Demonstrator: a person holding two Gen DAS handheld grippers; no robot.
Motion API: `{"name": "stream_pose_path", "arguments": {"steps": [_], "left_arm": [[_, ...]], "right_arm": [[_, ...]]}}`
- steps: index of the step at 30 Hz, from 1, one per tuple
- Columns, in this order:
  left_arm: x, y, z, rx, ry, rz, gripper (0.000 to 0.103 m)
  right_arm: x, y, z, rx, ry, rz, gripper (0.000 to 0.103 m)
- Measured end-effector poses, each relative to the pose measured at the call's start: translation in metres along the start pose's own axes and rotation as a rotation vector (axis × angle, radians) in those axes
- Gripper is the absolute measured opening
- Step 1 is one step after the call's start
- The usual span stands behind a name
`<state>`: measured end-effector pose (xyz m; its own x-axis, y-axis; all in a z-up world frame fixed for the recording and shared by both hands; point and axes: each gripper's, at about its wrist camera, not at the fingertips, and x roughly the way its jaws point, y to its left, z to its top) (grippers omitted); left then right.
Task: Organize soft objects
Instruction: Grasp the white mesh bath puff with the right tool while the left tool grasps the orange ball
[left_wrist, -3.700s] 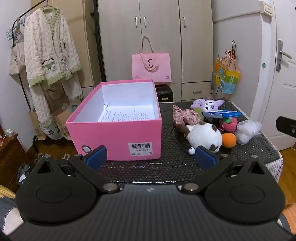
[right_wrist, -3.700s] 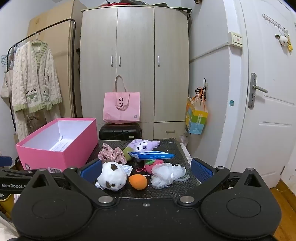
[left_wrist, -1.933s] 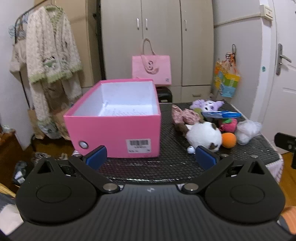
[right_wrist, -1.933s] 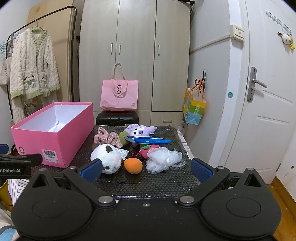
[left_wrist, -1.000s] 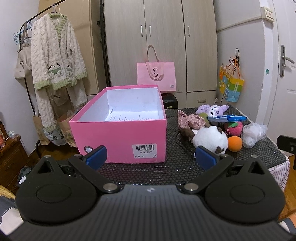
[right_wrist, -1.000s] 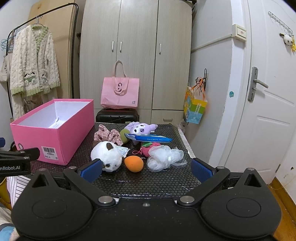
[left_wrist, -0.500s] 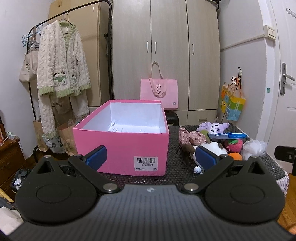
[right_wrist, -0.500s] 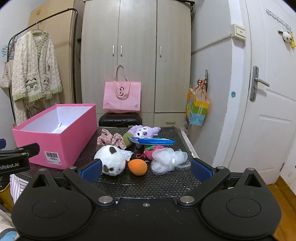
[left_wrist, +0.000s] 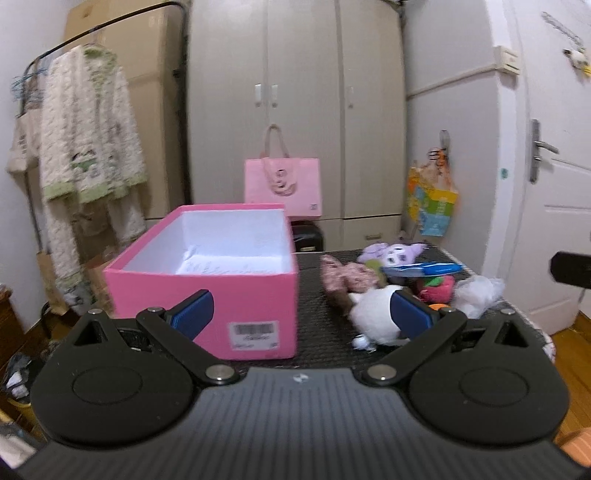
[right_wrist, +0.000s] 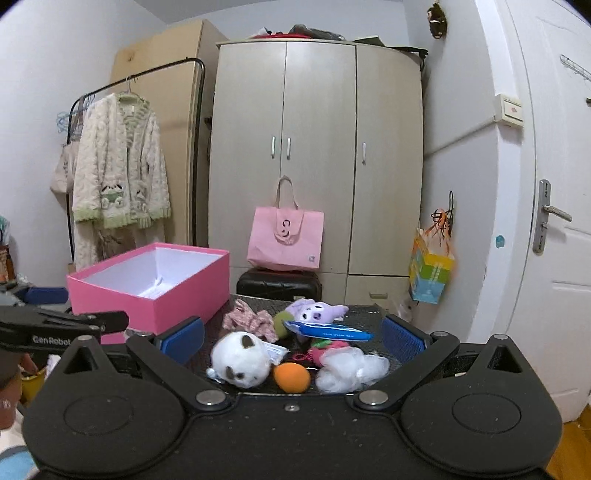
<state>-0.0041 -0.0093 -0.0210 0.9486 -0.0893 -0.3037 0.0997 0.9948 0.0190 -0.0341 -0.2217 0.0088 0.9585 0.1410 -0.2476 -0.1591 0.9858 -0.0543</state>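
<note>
Hovering short of the black table (right_wrist: 373, 314), the left gripper (left_wrist: 301, 314) and right gripper (right_wrist: 291, 338) both gape wide, holding and touching nothing.

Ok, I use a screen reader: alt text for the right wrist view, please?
The open right gripper hangs before a dark mesh table holding a white round plush, an orange ball and a white mesh pouf. An open pink cardboard box sits left.
</note>
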Motion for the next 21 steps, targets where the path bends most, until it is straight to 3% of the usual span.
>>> {"name": "stream_pose_path", "arguments": {"steps": [9,21], "left_arm": [[0.03,-0.053,-0.001,0.132,-0.049,-0.171,0.103],[0.085,-0.104,-0.022,0.204,-0.107,-0.378,0.103]], "right_arm": [[0.034,-0.035,-0.008,0.073,0.059,0.025,0.103],[0.082,-0.08,-0.018,0.138,0.118,0.092,0.103]]}}
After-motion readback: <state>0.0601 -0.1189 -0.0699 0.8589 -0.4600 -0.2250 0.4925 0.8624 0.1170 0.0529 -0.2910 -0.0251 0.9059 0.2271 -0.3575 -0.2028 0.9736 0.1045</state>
